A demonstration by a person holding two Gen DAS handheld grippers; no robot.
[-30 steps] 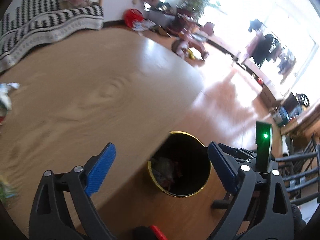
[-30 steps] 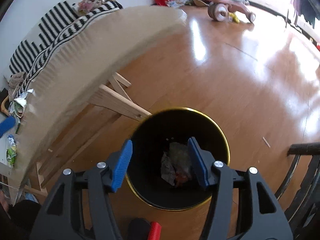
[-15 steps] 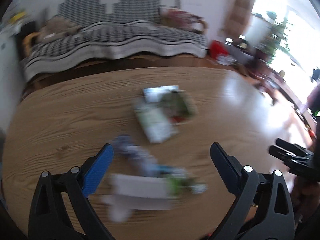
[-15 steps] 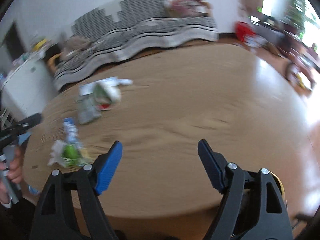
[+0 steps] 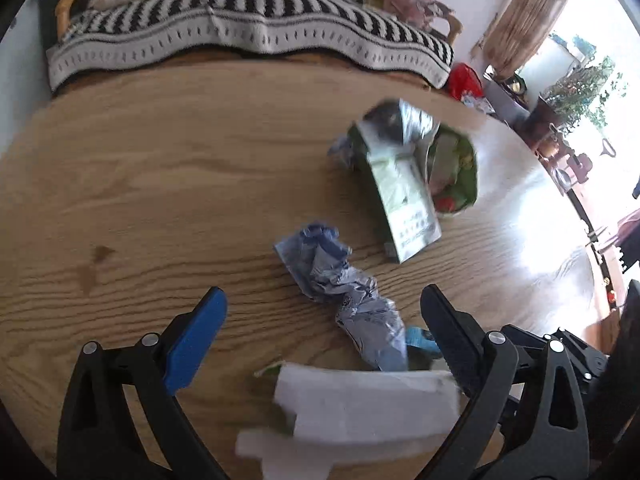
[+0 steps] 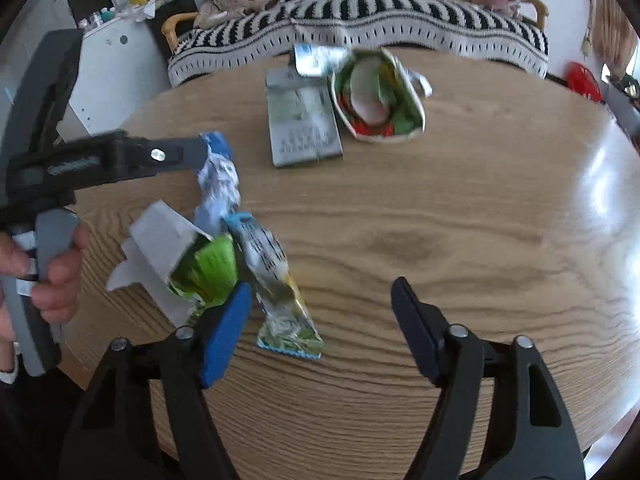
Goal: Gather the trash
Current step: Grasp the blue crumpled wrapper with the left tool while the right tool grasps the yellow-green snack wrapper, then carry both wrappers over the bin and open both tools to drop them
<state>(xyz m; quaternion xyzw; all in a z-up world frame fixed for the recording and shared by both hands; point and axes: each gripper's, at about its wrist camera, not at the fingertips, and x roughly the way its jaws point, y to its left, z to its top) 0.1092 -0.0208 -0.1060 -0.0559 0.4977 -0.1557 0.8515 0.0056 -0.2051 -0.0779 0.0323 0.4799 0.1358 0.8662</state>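
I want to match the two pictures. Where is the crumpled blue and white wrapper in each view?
Left wrist: crumpled blue and white wrapper lies just below centre on the table, between the open gripper fingers.
Right wrist: the wrapper is left of centre, beside the left gripper.
Shared landmark: the flat green carton, further from the cameras.

My left gripper (image 5: 324, 316) and right gripper (image 6: 320, 316) both hang wide open; my left hand (image 6: 52, 276) sits at nine o'clock.

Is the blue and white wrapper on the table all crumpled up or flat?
Crumpled. The blue and white wrapper is twisted and creased into a lumpy strip on the table, unlike the flat green packet beside it.
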